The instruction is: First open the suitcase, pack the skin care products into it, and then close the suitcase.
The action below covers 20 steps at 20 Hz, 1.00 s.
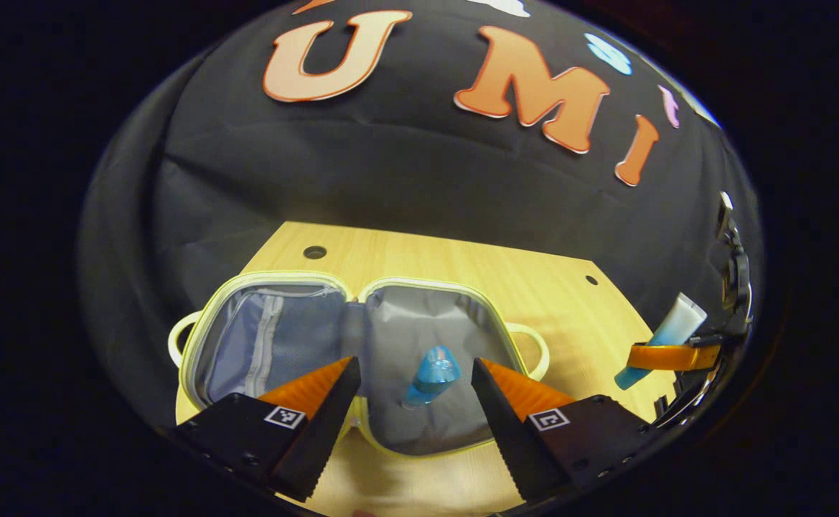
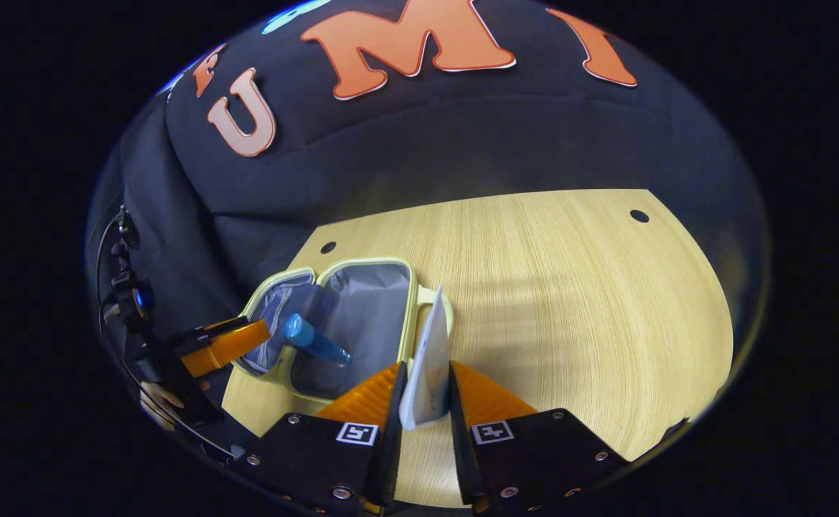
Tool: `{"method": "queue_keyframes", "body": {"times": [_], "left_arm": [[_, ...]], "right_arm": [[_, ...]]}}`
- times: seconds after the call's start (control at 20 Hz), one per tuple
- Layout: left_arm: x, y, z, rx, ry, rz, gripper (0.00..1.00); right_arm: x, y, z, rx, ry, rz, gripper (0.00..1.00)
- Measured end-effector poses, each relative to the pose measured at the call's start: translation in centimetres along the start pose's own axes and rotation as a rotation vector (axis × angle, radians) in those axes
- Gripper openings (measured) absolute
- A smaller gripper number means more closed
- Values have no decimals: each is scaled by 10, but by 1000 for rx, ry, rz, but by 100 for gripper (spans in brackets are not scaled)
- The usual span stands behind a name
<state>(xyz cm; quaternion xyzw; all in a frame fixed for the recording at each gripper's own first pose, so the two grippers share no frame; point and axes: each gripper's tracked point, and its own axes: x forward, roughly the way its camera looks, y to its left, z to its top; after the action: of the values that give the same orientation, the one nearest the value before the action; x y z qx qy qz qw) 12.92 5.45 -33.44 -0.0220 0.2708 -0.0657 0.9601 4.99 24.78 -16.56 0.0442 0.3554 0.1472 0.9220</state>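
The suitcase [image 1: 362, 359] is already laid open on the pale wood-grain counter [image 2: 570, 301], so the opening step is judged done. One blue translucent bottle [image 1: 430, 375] lies on the grey fabric lining of its right half. A flat white-and-blue tube [image 2: 428, 362] is clamped between the fingers of the right gripper [image 2: 425, 406], just beside the suitcase's pale yellow rim. The left gripper [image 1: 415, 402] is held wide apart above the suitcase, gripping nothing. Packing the tube and closing are judged still to be done.

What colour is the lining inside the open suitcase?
Grey, with a pale yellow rim; the suitcase shows it best in the left gripper view.
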Motion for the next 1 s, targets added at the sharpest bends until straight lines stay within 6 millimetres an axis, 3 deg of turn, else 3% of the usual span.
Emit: {"method": "queue_keyframes", "body": {"times": [0.15,0.25,0.3,0.35,0.4,0.55,0.7,0.75,0.8,0.9,1.0], "left_arm": [[39,8,-26,55,75,63,99],[73,19,-10,65,76,85,99],[84,34,-10,97,117,118,99],[91,36,-12,102,151,124,99],[91,29,-11,63,160,91,100],[77,34,6,-29,111,63,100],[103,21,17,-81,98,8,96],[117,17,20,-82,119,0,97],[124,13,23,-90,143,-8,98],[113,4,41,-119,116,-46,98],[82,21,49,-152,79,-28,98]], "right_arm": [[-2,7,-5,10,11,17,34],[-5,3,-7,9,4,4,34],[-6,-1,-7,9,4,-6,34],[-7,-3,-8,13,3,-15,34],[-8,-4,-8,16,0,-17,34],[-4,1,-7,17,7,-5,34],[12,23,-4,38,57,35,33],[19,34,-3,41,72,54,29],[24,43,-2,32,85,59,34],[33,54,-6,-25,116,64,34],[46,70,-7,-58,157,77,34]]}}
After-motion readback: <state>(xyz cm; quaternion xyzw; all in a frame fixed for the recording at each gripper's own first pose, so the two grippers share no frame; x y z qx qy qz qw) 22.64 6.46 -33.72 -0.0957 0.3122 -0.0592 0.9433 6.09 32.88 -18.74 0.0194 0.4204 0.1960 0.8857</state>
